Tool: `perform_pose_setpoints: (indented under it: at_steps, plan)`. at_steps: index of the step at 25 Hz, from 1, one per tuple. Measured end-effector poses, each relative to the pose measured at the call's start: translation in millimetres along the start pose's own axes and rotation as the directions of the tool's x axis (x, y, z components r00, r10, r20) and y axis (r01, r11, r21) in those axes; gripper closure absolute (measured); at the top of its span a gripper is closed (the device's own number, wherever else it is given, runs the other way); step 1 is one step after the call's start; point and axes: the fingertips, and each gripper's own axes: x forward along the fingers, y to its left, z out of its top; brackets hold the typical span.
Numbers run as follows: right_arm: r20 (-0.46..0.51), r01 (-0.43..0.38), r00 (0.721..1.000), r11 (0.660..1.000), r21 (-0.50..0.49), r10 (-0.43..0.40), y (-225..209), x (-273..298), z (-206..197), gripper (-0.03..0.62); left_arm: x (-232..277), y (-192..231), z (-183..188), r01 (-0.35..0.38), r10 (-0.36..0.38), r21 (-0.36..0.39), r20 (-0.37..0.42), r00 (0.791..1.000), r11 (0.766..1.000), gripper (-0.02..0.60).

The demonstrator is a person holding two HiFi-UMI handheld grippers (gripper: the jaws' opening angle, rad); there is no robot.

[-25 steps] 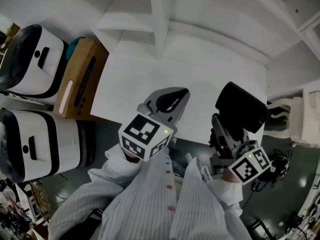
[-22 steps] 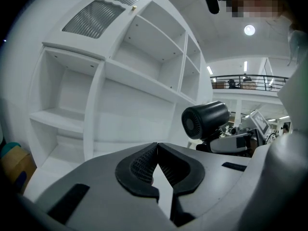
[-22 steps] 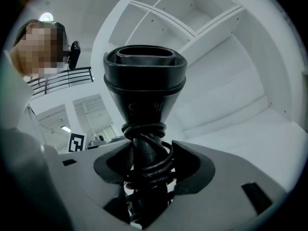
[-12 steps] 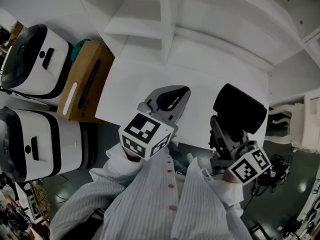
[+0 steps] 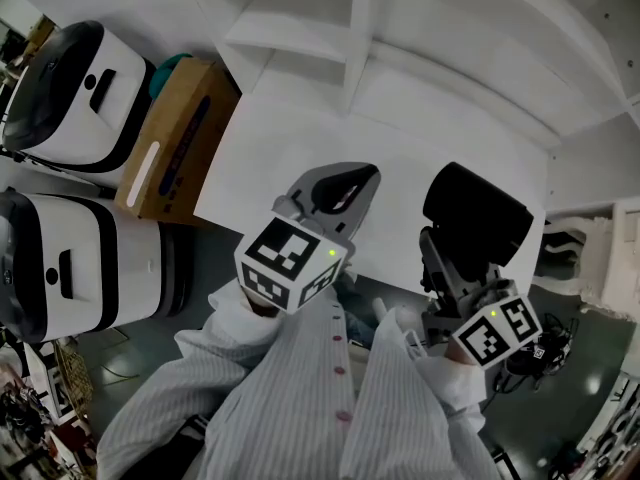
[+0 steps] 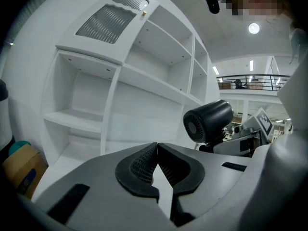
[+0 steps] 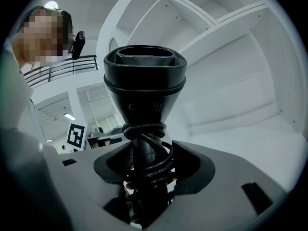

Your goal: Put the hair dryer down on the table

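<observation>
White table fronting a white shelf unit. Brown cardboard box just beside the table's left edge, with two white-and-black machines further left.

Right gripper – fingers clamped on the handle of the black hair dryer, right over the black cord coiled round that handle. Dryer stands upright above the gripper, over the table's near right corner and not set down. Its round rear grille faces the left gripper.

Left gripper hovers over the table's near edge, well apart from the dryer – fingers closed tip to tip, nothing between them.
</observation>
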Motion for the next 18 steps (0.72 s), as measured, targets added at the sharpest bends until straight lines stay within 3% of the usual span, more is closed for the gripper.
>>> perform_pose_setpoints:
  at_steps: [7,18]
  plan:
    - [-0.131,-0.017,0.991,0.999,-0.051,0.010,1.0,23.8,-34.2,0.364,-8.3,24.3,-17.3,-0.051,0.050,-0.040,-0.037,0.998,0.998,0.571]
    - [-0.313,0.008,0.949,0.999,-0.039,-0.020,-21.5,45.4,-107.0,0.364,-13.6,46.9,-40.1,-0.092,0.085,-0.077,-0.090,0.992,0.993,0.571]
